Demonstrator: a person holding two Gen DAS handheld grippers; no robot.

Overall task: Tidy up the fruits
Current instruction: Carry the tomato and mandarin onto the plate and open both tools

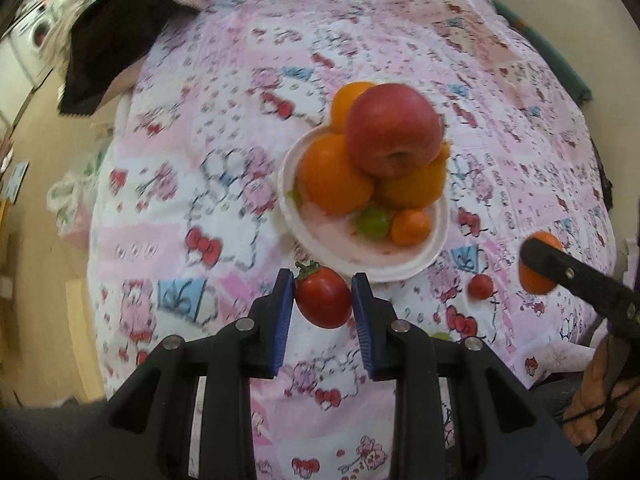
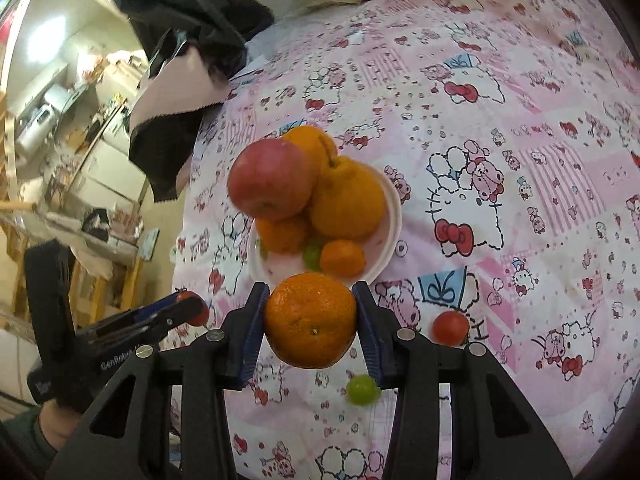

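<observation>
Fruits: plate (image 1: 400,268) seven | left gripper (image 1: 323,300) pinches tomato (image 1: 323,298) | right gripper (image 2: 310,322) pinches mandarin (image 2: 310,320)

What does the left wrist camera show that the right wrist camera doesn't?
Only the left wrist view shows the left claw gripping the stemmed red tomato head-on. Only the right wrist view shows the right claw squeezing the dimpled orange mandarin head-on, plus a loose green grape in full. Both share the white plate of piled fruit, the red apple on top, and a small red cherry tomato.
</observation>
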